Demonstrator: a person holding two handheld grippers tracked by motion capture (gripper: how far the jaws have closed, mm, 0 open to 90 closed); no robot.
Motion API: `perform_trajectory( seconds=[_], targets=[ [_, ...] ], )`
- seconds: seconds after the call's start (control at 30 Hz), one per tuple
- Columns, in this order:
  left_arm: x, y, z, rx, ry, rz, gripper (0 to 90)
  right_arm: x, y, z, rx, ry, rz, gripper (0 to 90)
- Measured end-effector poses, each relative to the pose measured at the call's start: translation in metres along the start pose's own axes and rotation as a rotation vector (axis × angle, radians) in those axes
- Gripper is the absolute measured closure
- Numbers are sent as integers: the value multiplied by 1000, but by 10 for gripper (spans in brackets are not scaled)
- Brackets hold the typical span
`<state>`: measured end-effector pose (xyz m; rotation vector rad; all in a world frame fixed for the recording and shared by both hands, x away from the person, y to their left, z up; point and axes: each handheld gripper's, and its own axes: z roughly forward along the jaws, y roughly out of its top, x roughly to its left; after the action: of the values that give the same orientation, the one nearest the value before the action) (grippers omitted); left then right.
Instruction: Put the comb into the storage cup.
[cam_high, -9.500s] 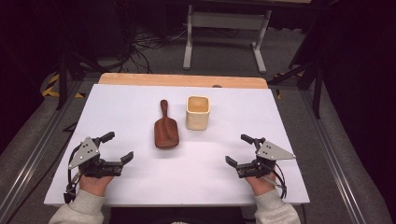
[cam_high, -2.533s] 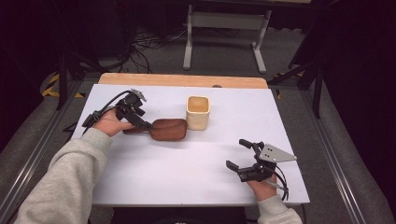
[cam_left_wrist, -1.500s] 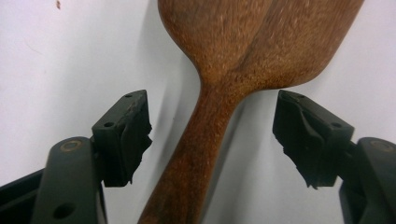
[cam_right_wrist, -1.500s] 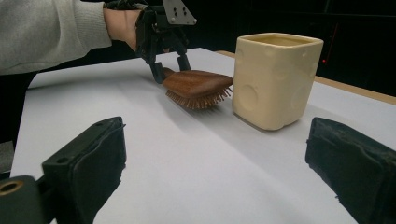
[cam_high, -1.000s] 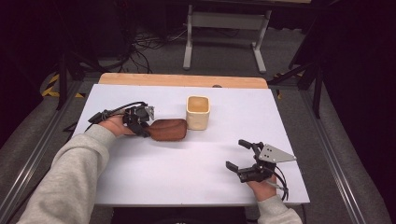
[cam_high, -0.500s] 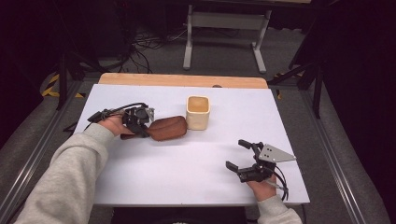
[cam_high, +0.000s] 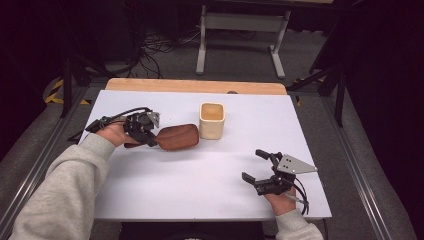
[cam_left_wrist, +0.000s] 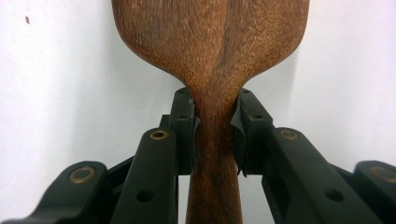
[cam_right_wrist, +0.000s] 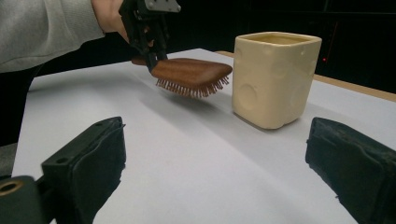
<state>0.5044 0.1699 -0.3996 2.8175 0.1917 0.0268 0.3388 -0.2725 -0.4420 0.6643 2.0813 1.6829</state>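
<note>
Wooden brush: we see the hairbrush (cam_high: 176, 137) just beside the cream cup (cam_high: 212, 120), on the cup's left in the high view, its paddle head toward the cup and its handle pointing away from it.
Height: in the right gripper view the hairbrush (cam_right_wrist: 190, 71) hangs bristles down, clear of the white tabletop (cam_right_wrist: 196, 158), with its shadow beneath.
Step in hand: we judge this to be the lift, with the brush gripped and raised and not yet carried anywhere.
Next move: we think the brush probably goes to the cup (cam_right_wrist: 275, 77); that would call for tipping it upright and lowering the handle or head through the cup's open square mouth without knocking the wall.
Left fingers: we find the left gripper (cam_left_wrist: 215, 133) clamped narrow on the neck of the handle, one finger pressing each side just below the head.
Right fingers: we see the right gripper (cam_high: 264, 170) spread wide and holding nothing, resting on the tabletop well apart from the cup, toward the near right edge.
</note>
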Motion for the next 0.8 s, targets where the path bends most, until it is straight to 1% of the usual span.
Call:
perform_trajectory(
  seconds=[0.03, 0.07, 0.13, 0.17, 0.2, 0.23, 0.27, 0.3, 0.33, 0.37, 0.4, 0.43, 0.47, 0.53, 0.57, 0.6, 0.63, 0.7, 0.73, 0.77, 0.8],
  targets=[
    [0, 0, 0, 0, 0, 0, 734, 0, 0, 0, 0, 0, 0, 56],
    [-3, -1, -4, -28, 1, -10, 734, 0, 0, 0, 1, -1, -1, 56],
    [-7, -1, -12, -61, 4, -8, 733, 0, 1, 0, -4, -1, 0, 56],
    [-12, -2, -19, -85, 16, -3, 734, 0, 1, -1, -6, -2, -2, 56],
    [-15, -2, -22, -92, 10, -7, 733, 0, 1, -1, -8, -2, -3, 57],
    [-18, -3, -25, -107, 16, 1, 733, 1, 1, -1, -9, -3, -4, 56],
    [-18, -3, -25, -107, 16, 1, 733, 1, 1, -1, -9, -3, -4, 56],
    [-24, -6, -29, -130, 31, -1, 733, 1, 1, -2, -16, -2, -3, 56],
    [-24, -6, -29, -130, 31, -1, 733, 1, 1, -2, -16, -2, -3, 56],
    [-31, -9, -34, -157, 42, -5, 733, 2, 2, -2, -18, -2, -6, 56],
    [-33, -10, -36, -167, 51, -8, 733, 2, 2, -2, -19, -2, -7, 56],
    [-35, -12, -38, -188, 45, -13, 733, 2, 2, -2, -20, -1, -7, 56],
    [-39, -13, -41, -210, 58, -13, 732, 2, 3, -3, -21, -1, -7, 57],
    [-43, -17, -43, -259, 46, -29, 732, 3, 3, -2, -21, -2, -7, 56],
    [-47, -19, -44, -275, 58, -35, 732, 3, 3, -2, -22, 0, -8, 56],
    [-49, -20, -43, -298, 53, -41, 733, 3, 4, -2, -22, 1, -10, 56],
    [-52, -22, -43, -312, 68, -40, 732, 3, 4, -2, -24, 4, -11, 57],
    [-58, -24, -41, -351, 67, -55, 732, 5, 5, -2, -26, 4, -11, 57],
    [-61, -25, -41, -372, 76, -53, 732, 5, 5, -3, -26, 6, -14, 57],
    [-65, -26, -40, -395, 74, -53, 732, 5, 5, -3, -25, 5, -17, 57],
    [-65, -26, -40, -395, 74, -53, 732, 5, 5, -3, -26, 6, -17, 57]
  ],
)
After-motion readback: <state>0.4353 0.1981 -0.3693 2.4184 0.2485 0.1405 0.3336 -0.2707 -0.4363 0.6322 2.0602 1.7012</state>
